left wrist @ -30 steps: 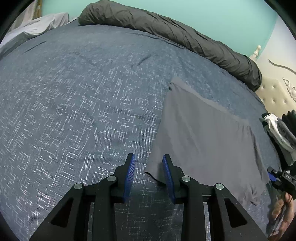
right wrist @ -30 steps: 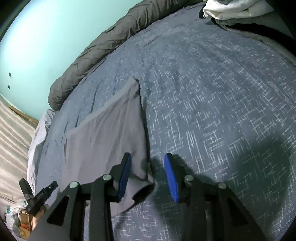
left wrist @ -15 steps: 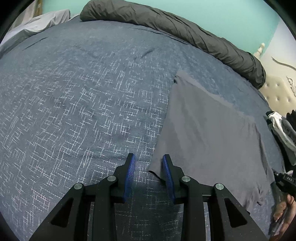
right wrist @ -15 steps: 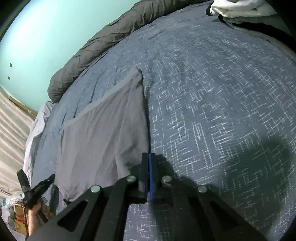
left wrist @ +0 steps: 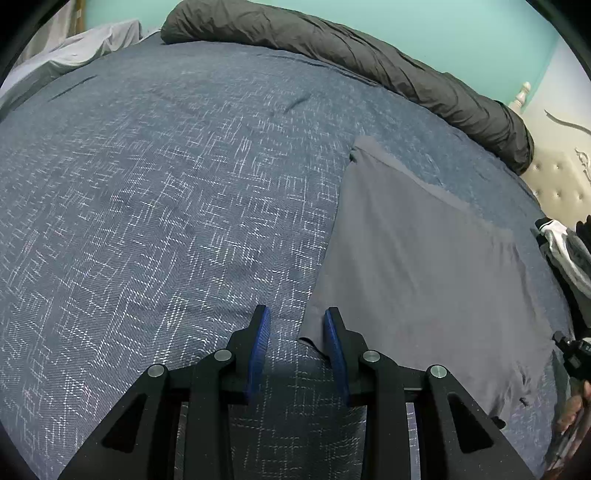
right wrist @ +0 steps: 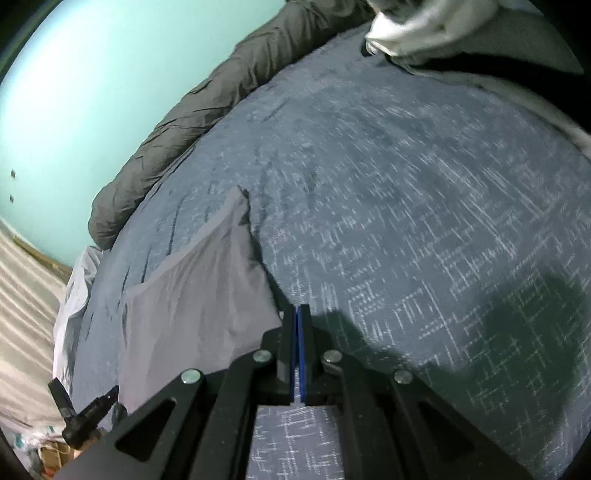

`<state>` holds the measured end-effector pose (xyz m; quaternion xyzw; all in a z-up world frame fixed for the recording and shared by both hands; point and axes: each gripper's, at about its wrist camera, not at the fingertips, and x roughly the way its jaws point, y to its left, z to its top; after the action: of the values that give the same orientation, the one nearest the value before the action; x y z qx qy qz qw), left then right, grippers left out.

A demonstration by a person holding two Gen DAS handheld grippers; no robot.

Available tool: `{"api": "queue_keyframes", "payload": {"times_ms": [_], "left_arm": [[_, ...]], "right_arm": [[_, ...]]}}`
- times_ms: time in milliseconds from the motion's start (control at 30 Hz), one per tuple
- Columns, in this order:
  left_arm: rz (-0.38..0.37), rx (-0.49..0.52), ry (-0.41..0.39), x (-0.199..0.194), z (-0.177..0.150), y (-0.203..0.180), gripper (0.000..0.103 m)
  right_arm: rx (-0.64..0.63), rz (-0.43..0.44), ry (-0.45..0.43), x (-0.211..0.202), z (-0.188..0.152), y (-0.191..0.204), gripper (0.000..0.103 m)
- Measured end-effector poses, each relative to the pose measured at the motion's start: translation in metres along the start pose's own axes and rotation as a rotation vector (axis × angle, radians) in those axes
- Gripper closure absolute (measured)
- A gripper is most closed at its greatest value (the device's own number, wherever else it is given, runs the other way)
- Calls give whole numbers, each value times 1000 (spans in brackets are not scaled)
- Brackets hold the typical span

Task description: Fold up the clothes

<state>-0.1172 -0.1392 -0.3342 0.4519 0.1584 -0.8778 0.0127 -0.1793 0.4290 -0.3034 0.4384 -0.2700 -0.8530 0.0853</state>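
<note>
A grey garment (left wrist: 424,266) lies flat on the blue patterned bedspread (left wrist: 166,206). My left gripper (left wrist: 297,325) is open at the garment's near left corner, whose tip lies just inside the right fingertip (left wrist: 330,321). In the right wrist view the same grey garment (right wrist: 199,295) rises off the bed along its right edge. My right gripper (right wrist: 297,314) is shut on that near corner and holds it up a little, with folds running toward the jaws.
A dark grey rolled duvet (left wrist: 369,62) runs along the far side by the teal wall. A pile of white and dark clothes (right wrist: 413,29) sits at the bed's head end. Light sheets (left wrist: 74,51) hang at the foot end. A padded headboard (left wrist: 557,184) stands right.
My right gripper closed on the garment's corner and has lifted it, so that edge now stands off the bed. My left gripper stayed open and crept slightly toward its corner.
</note>
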Motion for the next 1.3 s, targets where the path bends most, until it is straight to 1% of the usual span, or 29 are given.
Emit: {"api": "queue_keyframes", "payload": {"times_ms": [167,333,433,567,667,700,733,767,800,900,967,1000,1033,1067,1167,1300], "left_arm": [[-1,-3,4,0,1,1,70],[2,2,5,-1,1,2,70],[-1,-3,5,-2,-2,1,70],[-2,-3,6,-5,-2,3,70],[-2,-2,6,-6,-2,2,69],[-3,-3,6,-6,-3,2,69],[-3,-4,6,-5,-3,2,69],[-4,-6,6,-5,-4,2,68],[-5,-9,6,-5,-4,2,68],[-8,-17,5,-5,-5,1,68],[-9,-23,5,-5,-6,1,68],[-10,-25,5,-5,-7,1,69],[-11,-28,4,-5,-7,0,69],[-13,-31,4,-5,-7,0,70],[-34,-37,-5,-6,-6,1,101],[-61,-46,-18,-8,-5,3,101]], "right_arm": [[52,-32,-46,-13,-4,-11,102],[78,-38,-12,-7,-9,-15,102],[112,-42,-8,-3,-10,-21,102],[142,-36,-39,-7,-4,-21,101],[138,-18,-53,-7,0,-19,95],[133,-2,-52,-6,1,-17,86],[120,9,-42,-3,2,-14,68],[101,13,-28,1,2,-9,62],[84,12,-18,3,2,-7,62],[0,-15,13,12,-2,4,62],[-26,-17,28,15,-5,6,77],[-25,-11,37,17,-6,5,94],[-15,-4,45,19,-7,3,99],[-4,1,46,20,-8,2,100],[34,12,30,19,-8,-5,101],[45,4,4,13,-7,-8,101]]}}
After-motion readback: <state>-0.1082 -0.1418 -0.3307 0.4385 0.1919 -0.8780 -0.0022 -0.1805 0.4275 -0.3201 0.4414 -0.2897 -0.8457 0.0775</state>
